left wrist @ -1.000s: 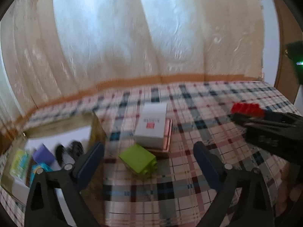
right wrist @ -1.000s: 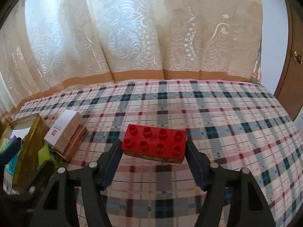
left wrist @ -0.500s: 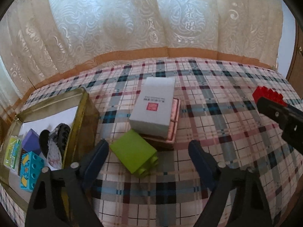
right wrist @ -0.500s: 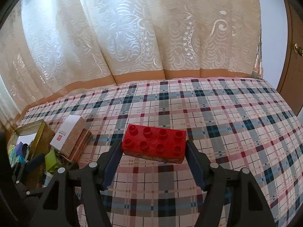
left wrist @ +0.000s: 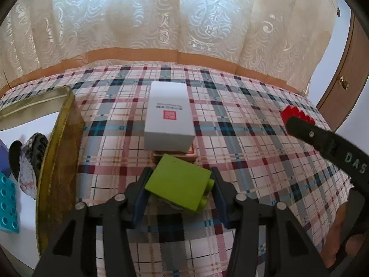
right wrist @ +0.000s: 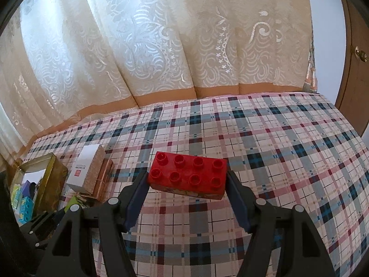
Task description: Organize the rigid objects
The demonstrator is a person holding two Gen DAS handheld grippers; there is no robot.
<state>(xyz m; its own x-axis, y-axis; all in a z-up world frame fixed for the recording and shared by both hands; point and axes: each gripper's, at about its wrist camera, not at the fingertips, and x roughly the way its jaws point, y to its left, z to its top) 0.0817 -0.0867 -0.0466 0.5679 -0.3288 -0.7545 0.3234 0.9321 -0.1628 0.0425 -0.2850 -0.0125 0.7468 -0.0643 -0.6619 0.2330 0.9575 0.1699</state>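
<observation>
Closing my left gripper (left wrist: 180, 191) on the green brick (left wrist: 178, 188), right gripper (right wrist: 186, 184) holding the red brick (right wrist: 188, 175); next, lift it toward the tin (left wrist: 57, 161).

Looked like a home, prob. a bedroom or living rm; cream lace curtains (right wrist: 147, 46) hung behind a surface w/ plaid cloth (right wrist: 276, 143); wooden door (right wrist: 357, 69) w/ brass knob at right; toy bricks about.
</observation>
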